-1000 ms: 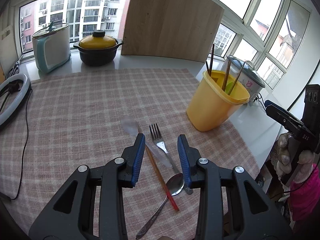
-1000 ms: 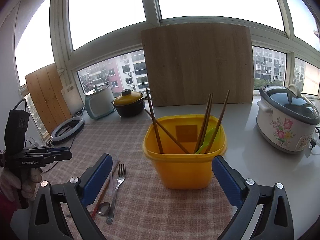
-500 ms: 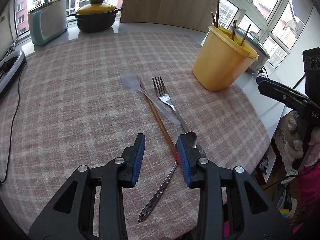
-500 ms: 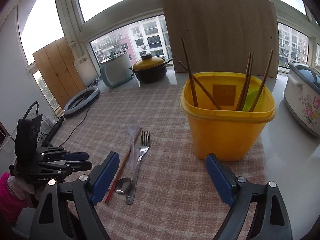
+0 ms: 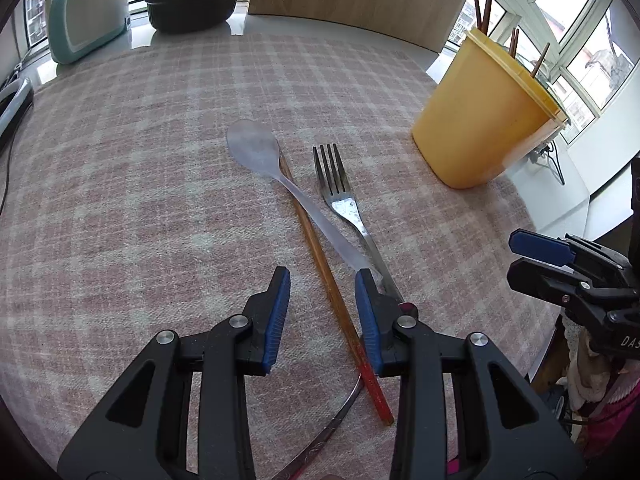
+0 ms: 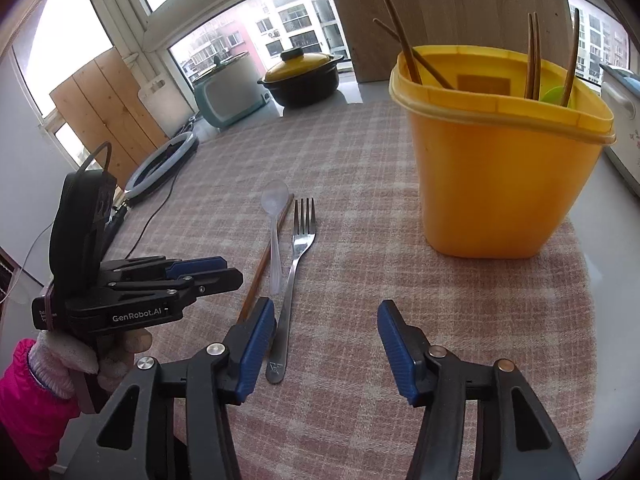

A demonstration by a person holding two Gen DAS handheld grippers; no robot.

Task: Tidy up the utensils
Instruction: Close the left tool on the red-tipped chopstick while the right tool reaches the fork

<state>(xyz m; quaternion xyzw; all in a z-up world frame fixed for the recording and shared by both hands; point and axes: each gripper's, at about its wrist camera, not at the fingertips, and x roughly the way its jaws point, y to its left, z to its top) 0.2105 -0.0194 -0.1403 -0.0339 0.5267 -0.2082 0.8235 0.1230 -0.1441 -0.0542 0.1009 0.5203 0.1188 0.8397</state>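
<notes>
**Mia:** What is the biggest thing there?

**Ben:** The checked cloth that covers the table. Next comes the yellow tub at the far right of the cloth. Brown chopsticks stand up in it, with something green beside them.

**Mia:** And the two grabbers?

**Ben:** The left gripper hangs low over the cloth. Its jaws are partly open and hold nothing. The long chopstick runs between them, but the blue pads do not press it. The right gripper has just been closing its jaws. They are open, with only bare cloth between them. Its left pad is just beside the fork handle.

**Mia:** Where are the things to tidy?

**Ben:** They lie close together in the middle of the cloth, well apart from the tub. The fork is nearest the tub. The clear plastic spoon lies slanted across the chopstick. A metal spoon handle pokes out under the left gripper; its bowl is hidden
</notes>
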